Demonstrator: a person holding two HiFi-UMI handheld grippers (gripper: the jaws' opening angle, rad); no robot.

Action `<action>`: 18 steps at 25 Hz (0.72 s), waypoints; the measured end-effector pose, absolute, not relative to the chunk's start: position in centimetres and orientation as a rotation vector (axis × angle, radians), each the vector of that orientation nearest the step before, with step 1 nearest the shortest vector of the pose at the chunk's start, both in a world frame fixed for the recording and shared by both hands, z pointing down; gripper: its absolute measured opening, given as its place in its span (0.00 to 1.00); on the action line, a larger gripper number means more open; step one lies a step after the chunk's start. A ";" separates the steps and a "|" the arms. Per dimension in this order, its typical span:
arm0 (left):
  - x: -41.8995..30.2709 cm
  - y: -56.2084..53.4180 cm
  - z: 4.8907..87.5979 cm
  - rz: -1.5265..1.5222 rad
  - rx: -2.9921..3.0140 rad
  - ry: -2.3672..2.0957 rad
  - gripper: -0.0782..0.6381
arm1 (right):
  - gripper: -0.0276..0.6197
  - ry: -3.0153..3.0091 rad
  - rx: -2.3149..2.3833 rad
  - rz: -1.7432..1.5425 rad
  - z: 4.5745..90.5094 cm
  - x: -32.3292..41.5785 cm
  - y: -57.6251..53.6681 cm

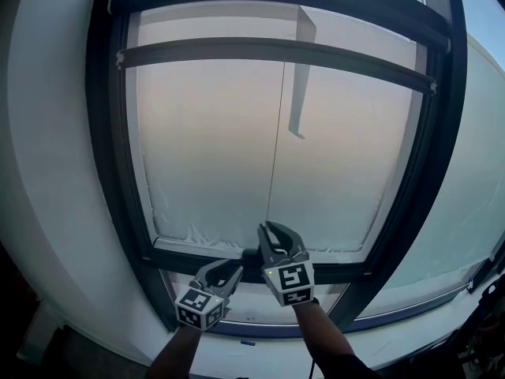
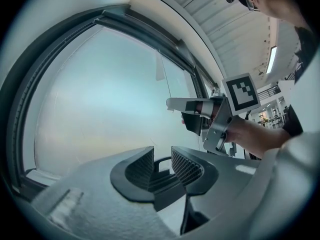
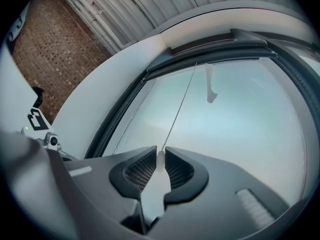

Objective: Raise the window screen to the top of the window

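One cord end [image 3: 154,190] inside right gripper [image 3: 159,153]

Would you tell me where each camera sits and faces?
Head view: on the head, facing the window screen; both forearms, left gripper and right gripper show.
Left gripper view: on that gripper, along open, empty jaws toward the screen; right gripper visible.
Right gripper view: on that gripper, up the pull cord its jaws pinch.
Shared: head and right gripper views show that cord.
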State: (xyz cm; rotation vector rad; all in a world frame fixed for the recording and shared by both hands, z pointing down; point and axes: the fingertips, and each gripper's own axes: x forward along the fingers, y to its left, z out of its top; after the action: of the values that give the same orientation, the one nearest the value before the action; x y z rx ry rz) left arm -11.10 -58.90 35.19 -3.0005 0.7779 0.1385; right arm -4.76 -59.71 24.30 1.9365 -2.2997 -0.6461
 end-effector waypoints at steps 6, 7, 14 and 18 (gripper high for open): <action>-10.8 -60.3 31.2 0.216 -2.891 0.854 0.27 | 0.13 -2.276 2.030 -0.720 21.8 -3.8 -59.6; -10.6 -60.3 30.7 0.229 -2.880 0.853 0.27 | 0.13 -2.269 2.029 -0.738 21.4 -3.7 -59.6; -10.0 -60.1 29.5 0.286 -2.871 0.838 0.27 | 0.13 -2.264 2.054 -0.861 16.9 -4.9 -58.3; -10.0 -59.7 29.3 0.274 -2.867 0.831 0.27 | 0.13 -2.236 2.038 -0.904 15.3 -4.5 -58.7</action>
State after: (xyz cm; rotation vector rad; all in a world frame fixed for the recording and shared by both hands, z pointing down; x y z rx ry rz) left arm -10.01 -59.75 29.26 -2.8665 0.8311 0.2745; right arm -4.51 -58.68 15.32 2.0378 -2.2357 -0.9038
